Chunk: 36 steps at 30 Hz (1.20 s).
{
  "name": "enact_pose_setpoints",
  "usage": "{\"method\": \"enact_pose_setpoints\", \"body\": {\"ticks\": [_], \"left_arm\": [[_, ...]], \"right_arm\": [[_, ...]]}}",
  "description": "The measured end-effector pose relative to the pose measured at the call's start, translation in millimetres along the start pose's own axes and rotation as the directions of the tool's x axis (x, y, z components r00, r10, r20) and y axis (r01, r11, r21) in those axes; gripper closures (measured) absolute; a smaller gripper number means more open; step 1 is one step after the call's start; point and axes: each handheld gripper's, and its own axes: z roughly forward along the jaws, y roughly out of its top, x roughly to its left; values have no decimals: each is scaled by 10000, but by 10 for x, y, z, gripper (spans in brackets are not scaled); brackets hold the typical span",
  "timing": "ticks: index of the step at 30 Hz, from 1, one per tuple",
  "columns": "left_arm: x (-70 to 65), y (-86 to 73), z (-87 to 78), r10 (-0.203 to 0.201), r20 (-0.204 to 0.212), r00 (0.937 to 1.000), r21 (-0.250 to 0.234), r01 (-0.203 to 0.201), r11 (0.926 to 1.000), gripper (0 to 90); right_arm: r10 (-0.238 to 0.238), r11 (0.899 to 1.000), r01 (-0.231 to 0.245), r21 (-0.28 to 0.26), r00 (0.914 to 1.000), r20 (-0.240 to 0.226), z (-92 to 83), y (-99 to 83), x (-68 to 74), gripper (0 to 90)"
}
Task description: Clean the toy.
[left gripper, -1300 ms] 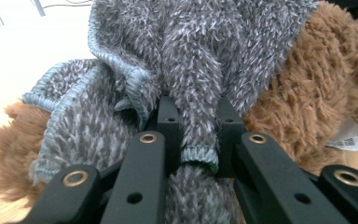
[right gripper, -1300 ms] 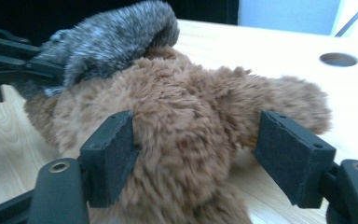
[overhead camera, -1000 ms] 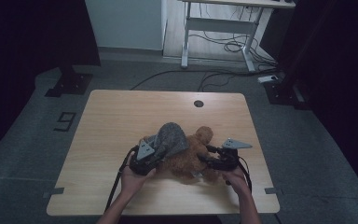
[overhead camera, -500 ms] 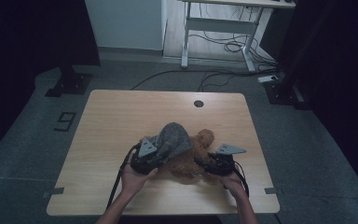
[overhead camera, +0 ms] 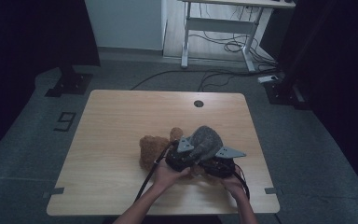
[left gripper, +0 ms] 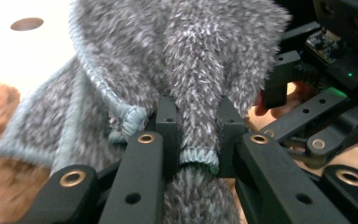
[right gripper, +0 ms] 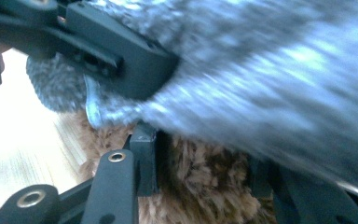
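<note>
Left gripper point(left gripper: 196, 135) is clamped on the fuzzy grey garment point(left gripper: 186, 60) (by a sleeve); right gripper point(right gripper: 200, 154) has just been closing, brown teddy bear point(right gripper: 200, 182) fur between its jaws.

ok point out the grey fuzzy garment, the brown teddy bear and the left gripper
grey fuzzy garment point(left gripper: 191, 56), left gripper view, on its fuzzy body
brown teddy bear point(overhead camera: 150, 148), high view, on its fur
left gripper point(left gripper: 196, 135), left gripper view, between its fingertips

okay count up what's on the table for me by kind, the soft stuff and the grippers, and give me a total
Brown teddy bear: 1
Grey fuzzy garment: 1
Handheld grippers: 2, the left gripper clamped on the garment's cuff, the right gripper around brown fur
Total: 4
</note>
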Motion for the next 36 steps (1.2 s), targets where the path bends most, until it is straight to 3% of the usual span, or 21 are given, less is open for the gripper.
{"method": "enact_pose_setpoints", "body": {"ticks": [4,7,8,9,10,11,13,15,16,17,18,19,20,24,28,30,31,34,35,36], "left_arm": [[149,-23,-162,71,-793,9968,35,-68,10000,768],[235,-41,-237,76,-1129,9936,80,-67,9999,767],[343,-73,-330,-88,-1394,9902,82,100,9999,766],[343,-73,-330,-88,-1394,9902,82,100,9999,766],[450,-114,-429,-220,-1694,9853,68,235,9997,766],[450,-114,-429,-220,-1694,9853,68,235,9997,766],[654,-227,-650,-691,-1947,9784,-233,658,9976,766],[706,-261,-725,-825,-2075,9748,-352,768,9964,766],[804,-317,-845,-1044,-2309,9674,-487,957,9942,766],[804,-317,-845,-1044,-2309,9674,-487,957,9942,766],[913,-406,-951,-1321,-2571,9573,-532,1225,9910,766],[913,-406,-951,-1321,-2571,9573,-532,1225,9910,766],[1012,-541,-1020,-1575,-2768,9479,-474,1503,9875,766],[1137,-818,-1008,-2066,-2852,9359,-133,2117,9772,766],[1190,-1017,-896,-2493,-2602,9328,158,2623,9648,768],[1192,-1040,-873,-2520,-2574,9329,187,2655,9639,768],[1177,-1000,-919,-2553,-2531,9331,-26,2632,9647,769],[1101,-794,-1073,-2340,-2418,9417,-692,2238,9722,770],[1101,-794,-1073,-2340,-2418,9417,-692,2238,9722,770],[1009,-613,-1134,-2002,-2245,9537,-973,1824,9784,770]], "right_arm": [[89,9999,-88,-107,9999,69,13,7,-4,569],[94,9999,-94,-105,9999,48,9,6,-8,569],[88,9999,-87,-120,10000,41,10,5,-7,569],[88,9999,-87,-120,10000,41,10,5,-7,569],[96,9999,-95,-130,9999,41,8,5,-6,569],[100,9999,-100,-132,9999,33,7,4,-8,569],[113,9999,-113,-121,9999,-2,4,4,-13,570],[103,9999,-103,-126,9999,1,4,3,-12,570],[92,9999,-92,-122,10000,-4,3,3,-14,570],[92,9999,-92,-122,10000,-4,3,3,-14,570],[125,9998,-125,-139,9999,-9,3,2,-15,570],[125,9998,-125,-139,9999,-9,3,2,-15,570],[116,9999,-116,-124,9999,-5,2,2,-15,570],[163,9998,-163,-153,9999,-17,5,0,-18,570],[205,9996,-206,-172,9998,-40,7,-5,-25,570],[217,9996,-218,-182,9998,-41,7,-6,-26,570],[235,9996,-236,-178,9997,-43,5,-8,-29,570],[243,9996,-243,-175,9997,-33,-5,-13,-41,569],[243,9996,-243,-175,9997,-33,-5,-13,-41,569],[243,9995,-244,-185,9997,-30,-3,-13,-40,569]]}}
